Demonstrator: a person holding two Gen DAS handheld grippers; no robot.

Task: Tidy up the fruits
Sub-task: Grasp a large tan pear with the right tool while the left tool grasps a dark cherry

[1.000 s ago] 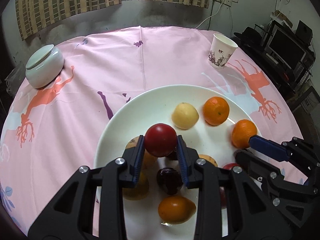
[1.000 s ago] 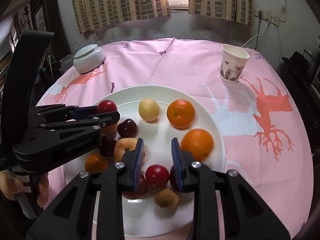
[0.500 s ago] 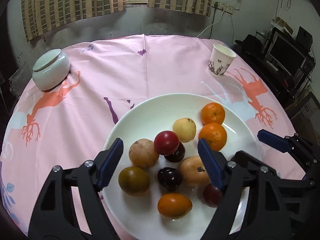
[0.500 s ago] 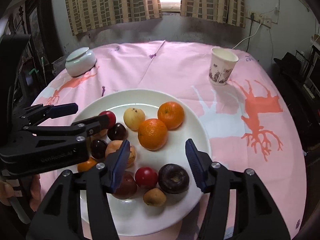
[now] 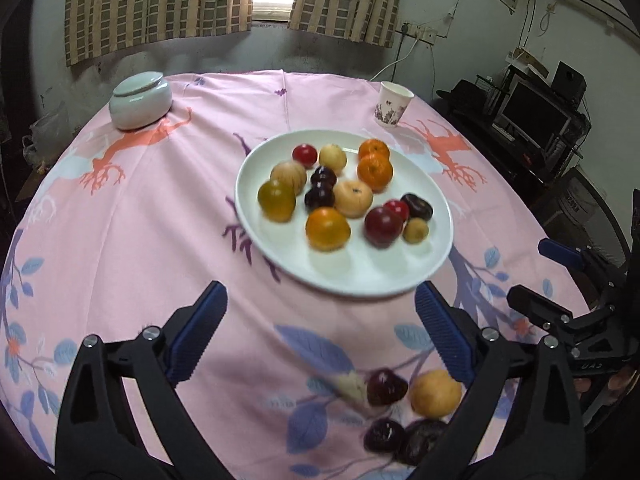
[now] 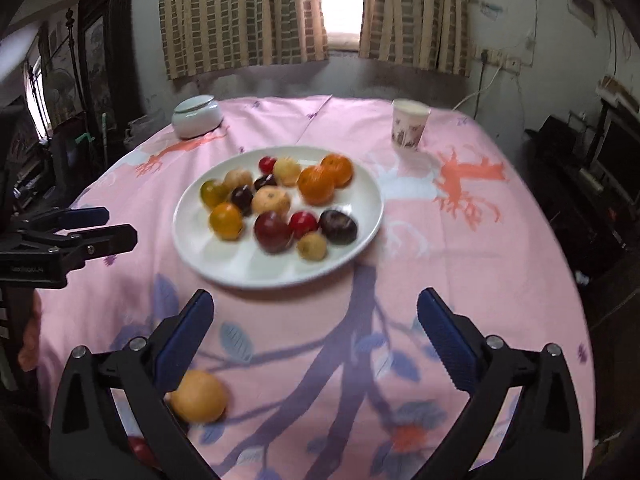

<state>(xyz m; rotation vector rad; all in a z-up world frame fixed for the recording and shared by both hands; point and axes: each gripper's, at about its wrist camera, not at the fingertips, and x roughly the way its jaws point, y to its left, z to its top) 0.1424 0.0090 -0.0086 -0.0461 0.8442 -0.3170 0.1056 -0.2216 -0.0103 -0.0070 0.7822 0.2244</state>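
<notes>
A white plate on the pink tablecloth holds several fruits: two oranges, a small red fruit, dark plums and yellow ones. Short of the plate, over bare cloth, my left gripper has its jaws opening wide with nothing between them. A yellow fruit and dark plums lie loose on the cloth near its right finger. My right gripper also sits back from the plate, jaws opening and empty, with the loose yellow fruit by its left finger.
A lidded white pot stands at the far left of the round table and a paper cup at the far right. A monitor and shelves stand beyond the table's right edge. Curtains hang behind.
The left gripper let go of the red fruit and the right one of an orange, both left on the plate. Both grippers pulled back toward the table's near side, jaws spreading wide.
</notes>
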